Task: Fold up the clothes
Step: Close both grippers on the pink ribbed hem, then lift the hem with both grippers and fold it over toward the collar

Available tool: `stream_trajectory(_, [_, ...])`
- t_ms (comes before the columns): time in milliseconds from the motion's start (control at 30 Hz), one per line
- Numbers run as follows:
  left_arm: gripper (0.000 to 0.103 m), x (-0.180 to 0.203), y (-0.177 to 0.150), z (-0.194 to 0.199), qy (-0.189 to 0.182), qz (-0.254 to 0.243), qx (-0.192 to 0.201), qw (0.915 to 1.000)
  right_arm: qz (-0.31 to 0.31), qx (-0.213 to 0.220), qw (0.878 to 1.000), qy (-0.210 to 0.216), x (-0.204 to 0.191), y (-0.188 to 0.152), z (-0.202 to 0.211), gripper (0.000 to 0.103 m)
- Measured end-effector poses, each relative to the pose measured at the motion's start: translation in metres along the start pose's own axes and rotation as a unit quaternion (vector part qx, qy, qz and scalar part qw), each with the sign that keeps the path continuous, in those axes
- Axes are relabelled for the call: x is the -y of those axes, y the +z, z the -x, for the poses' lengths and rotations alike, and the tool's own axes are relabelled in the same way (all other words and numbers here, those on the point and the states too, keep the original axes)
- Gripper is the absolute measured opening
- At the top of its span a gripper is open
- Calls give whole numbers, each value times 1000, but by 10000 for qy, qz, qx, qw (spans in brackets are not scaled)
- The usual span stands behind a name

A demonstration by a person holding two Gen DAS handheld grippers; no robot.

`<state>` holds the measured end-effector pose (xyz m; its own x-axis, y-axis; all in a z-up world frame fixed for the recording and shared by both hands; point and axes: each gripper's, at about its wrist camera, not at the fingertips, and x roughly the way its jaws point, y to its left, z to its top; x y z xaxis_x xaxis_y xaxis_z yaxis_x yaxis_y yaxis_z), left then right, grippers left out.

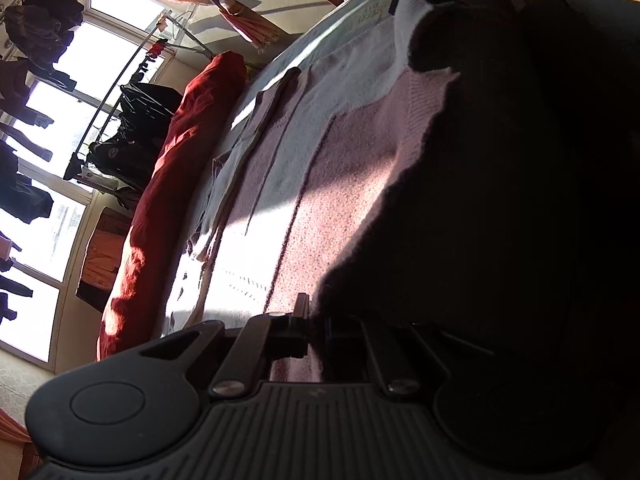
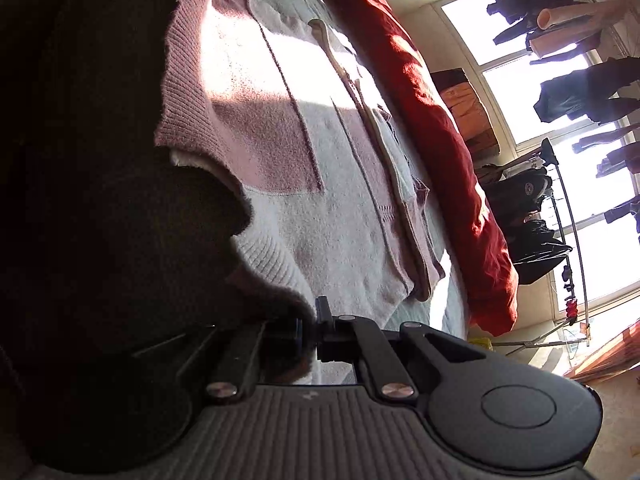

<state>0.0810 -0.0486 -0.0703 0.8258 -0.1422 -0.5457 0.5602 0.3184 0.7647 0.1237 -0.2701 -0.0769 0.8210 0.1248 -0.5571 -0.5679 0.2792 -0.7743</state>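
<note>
Pink-and-white knit sweater (image 1: 320, 152) lay spread flat on a pale blue bedsheet (image 1: 352, 24), with a red duvet (image 1: 176, 184) rolled up along its far side towards the window (image 1: 108, 48). Both views were rolled sideways. Left gripper (image 1: 310, 320) had its jaws drawn fully together at the sweater's near edge; pink knit showed right at the tips, so it read as pinching the hem, though a dark shape hid one side of the fingers. Right gripper (image 2: 310, 326) was likewise closed right down at the white ribbed edge (image 2: 272, 256) of the same sweater; the fabric met the tips and looked nipped, but shadow covered the contact, so the hold was judged rather than plainly seen. A large dark mass, unidentifiable, filled the inner side of both views. Handling judgement: fuzzy, soft knit, limp, fairly light but thick; it would drape and sag between two pinch points, stretch if pulled hard, and cling to the sheet rather than slide. Not fragile, not slippery. Best hold was the ribbed hem or cuff bands, being denser and less stretchy, taken at two well-separated points so the panel lifted evenly. Sunlight blew out part of the knit, so the texture there was unreadable.
</note>
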Motion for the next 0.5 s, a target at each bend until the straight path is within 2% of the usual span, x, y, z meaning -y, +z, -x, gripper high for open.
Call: stream_trajectory(500, [5,-52,13,-52,249,-148,-49,9996,92,177,9991,-375,50,9,-42,6])
